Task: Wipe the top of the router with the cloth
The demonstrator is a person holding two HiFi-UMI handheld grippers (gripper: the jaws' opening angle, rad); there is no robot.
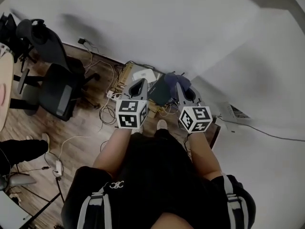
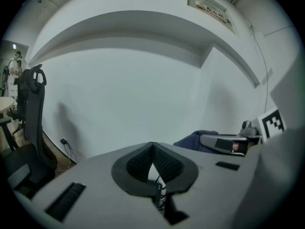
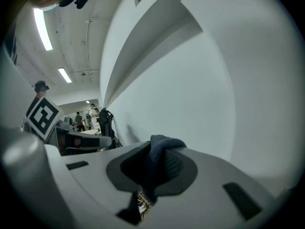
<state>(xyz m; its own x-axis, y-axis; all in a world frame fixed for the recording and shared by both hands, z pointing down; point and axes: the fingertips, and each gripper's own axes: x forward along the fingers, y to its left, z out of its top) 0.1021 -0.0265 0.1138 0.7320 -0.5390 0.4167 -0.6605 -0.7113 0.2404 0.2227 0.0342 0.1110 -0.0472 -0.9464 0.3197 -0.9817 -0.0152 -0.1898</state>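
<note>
A white flat router (image 1: 144, 74) lies on the floor by the wall among cables, just beyond both grippers. My right gripper (image 1: 180, 87) is shut on a dark blue cloth (image 1: 172, 80), which bunches over its tips. In the right gripper view the cloth (image 3: 162, 143) hangs down between the pads of the right gripper (image 3: 153, 168). My left gripper (image 1: 139, 83) is shut with nothing in it, its tips just near of the router. In the left gripper view its pads (image 2: 164, 162) meet at the top, and the cloth (image 2: 195, 140) shows at the right.
A black office chair (image 1: 57, 85) stands at the left on the wood floor. Loose cables (image 1: 102, 111) and a power strip (image 1: 58, 166) lie around. A white wall (image 1: 190, 27) runs behind the router, with a vent (image 1: 236, 112) at the right. A desk edge (image 1: 5, 85) is far left.
</note>
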